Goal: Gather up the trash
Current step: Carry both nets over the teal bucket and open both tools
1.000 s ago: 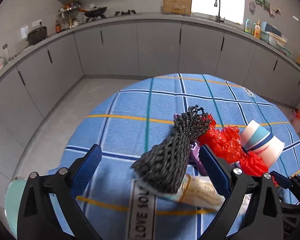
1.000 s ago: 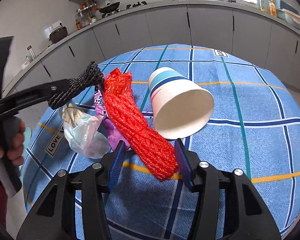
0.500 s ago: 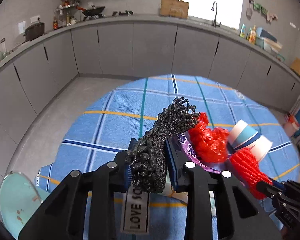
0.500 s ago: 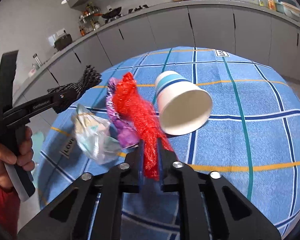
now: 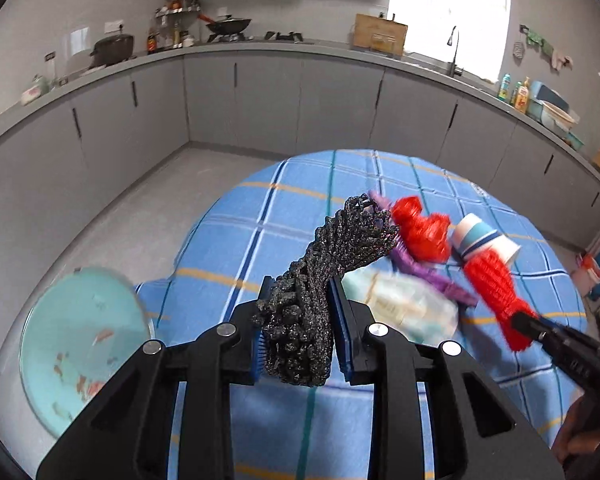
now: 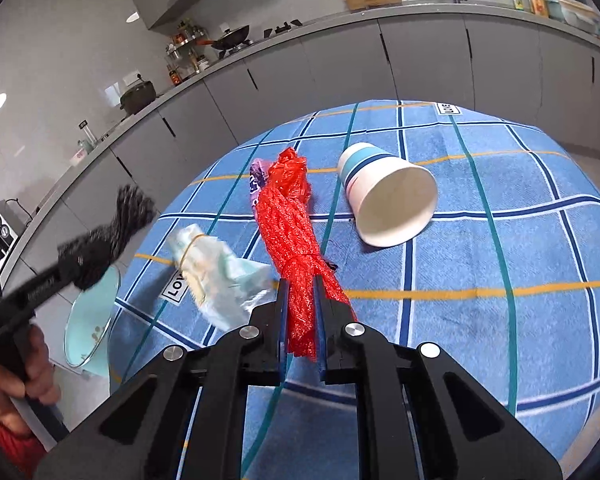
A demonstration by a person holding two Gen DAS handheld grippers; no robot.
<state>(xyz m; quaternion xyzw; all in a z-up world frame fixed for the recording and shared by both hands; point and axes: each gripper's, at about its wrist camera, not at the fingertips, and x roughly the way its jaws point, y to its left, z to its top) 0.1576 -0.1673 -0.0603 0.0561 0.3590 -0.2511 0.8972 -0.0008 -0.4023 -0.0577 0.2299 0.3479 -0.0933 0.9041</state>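
My left gripper (image 5: 298, 320) is shut on a black foam net (image 5: 328, 264), lifted off the round table with the blue checked cloth (image 5: 260, 248). In the right wrist view the same black net (image 6: 100, 240) shows blurred at the left. My right gripper (image 6: 300, 312) is shut on the near end of a red foam net (image 6: 288, 220), whose far end still lies on the cloth (image 6: 480, 240). Seen from the left wrist, the red net (image 5: 488, 280) rises off the table. A paper cup (image 6: 388, 196) lies on its side. A clear plastic bag (image 6: 216, 272) and a purple wrapper (image 6: 256, 180) lie beside the red net.
A light blue trash bin (image 5: 80, 344) stands on the floor at the table's left edge, with scraps inside. Grey kitchen cabinets (image 5: 260, 96) curve around the room behind the table. A person's hand (image 6: 16, 372) holds the left gripper's handle.
Both grippers closed: the left on the black net, the right on the red net. The left one then lifted the black net and carried it left, toward the bin. The red net's near end rose.
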